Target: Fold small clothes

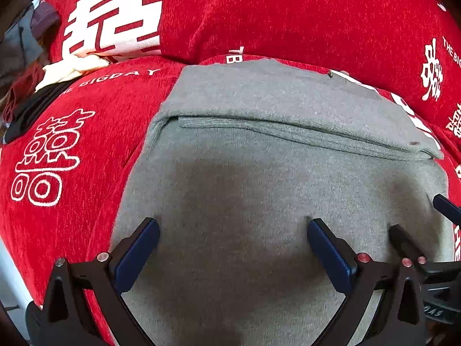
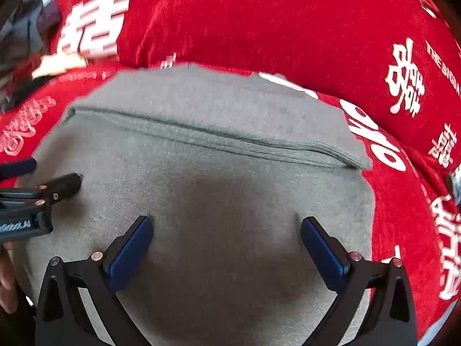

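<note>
Both tongs spread wide, holding nothing: left gripper (image 1: 233, 227) and right gripper (image 2: 226, 226) side by side, tips on folded grey garment (image 1: 259, 178). Garment lies on red cover (image 1: 86, 150) printed "THE BIGDAY"; red cushion (image 1: 288, 14) behind it.

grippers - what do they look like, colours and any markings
Both match: the left gripper and right gripper have angular black frames with triangular cut-outs, flat blue pads on the inner finger faces, and small round silver and reddish rivets at the joints. In the right wrist view, the left gripper's body carries a label with pale lettering, partly cut off. No cables or sleeves visible.
</note>
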